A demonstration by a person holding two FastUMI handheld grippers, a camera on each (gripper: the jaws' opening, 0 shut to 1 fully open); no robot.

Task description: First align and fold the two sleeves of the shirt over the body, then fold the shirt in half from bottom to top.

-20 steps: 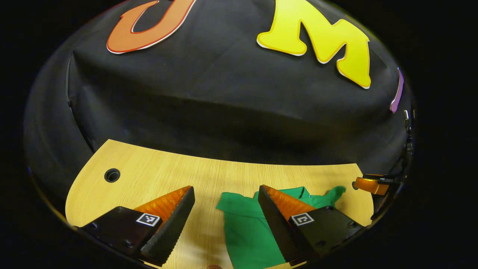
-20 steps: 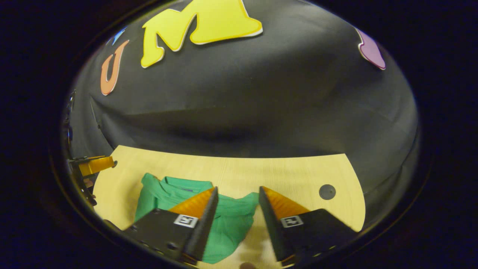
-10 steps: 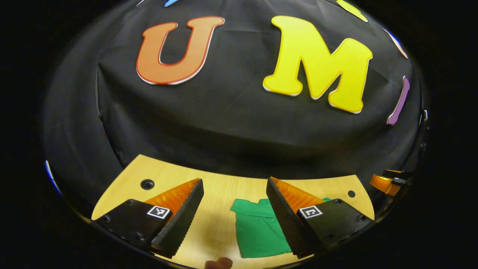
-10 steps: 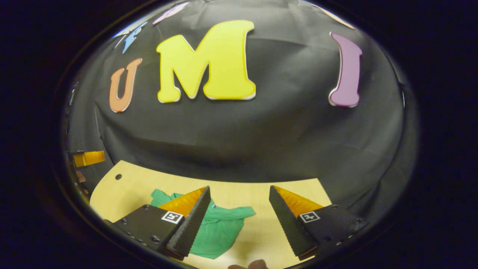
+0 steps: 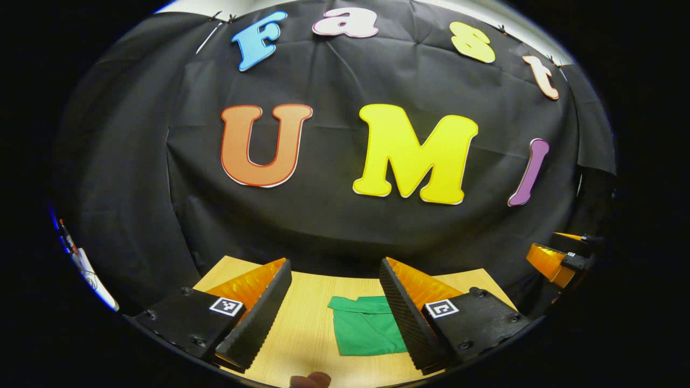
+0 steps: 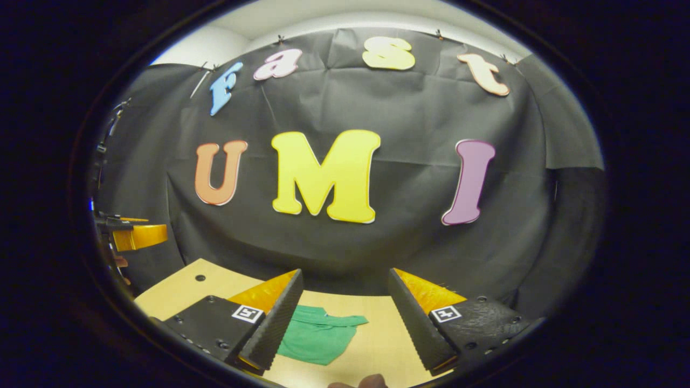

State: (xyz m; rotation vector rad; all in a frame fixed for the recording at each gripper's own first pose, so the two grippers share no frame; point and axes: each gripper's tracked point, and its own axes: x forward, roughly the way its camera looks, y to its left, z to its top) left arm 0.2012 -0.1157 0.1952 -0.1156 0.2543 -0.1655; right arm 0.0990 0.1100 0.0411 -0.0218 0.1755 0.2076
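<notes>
A green shirt (image 5: 367,330) lies folded into a compact rectangle on the wooden table (image 5: 307,318). In the left gripper view my left gripper (image 5: 334,312) stands open above and in front of it, nothing between its fingers; the right finger covers the shirt's right edge. The right gripper view has the same shirt (image 6: 318,337) below my open right gripper (image 6: 342,318), whose left finger hides the shirt's left part. Each gripper is raised well off the cloth. The right gripper (image 5: 558,258) appears at the far right of the left gripper view, the left gripper (image 6: 135,234) at the far left of the right gripper view.
The table's back edge meets the black booth wall (image 5: 323,226). A small round hole (image 6: 200,278) sits in the tabletop near its back left corner. A fingertip (image 5: 310,380) shows at the bottom edge of the left gripper view.
Both grippers have pulled back and tilted upward, away from the shirt. The shirt now looks smaller and farther off, and more of the wall is in view.
</notes>
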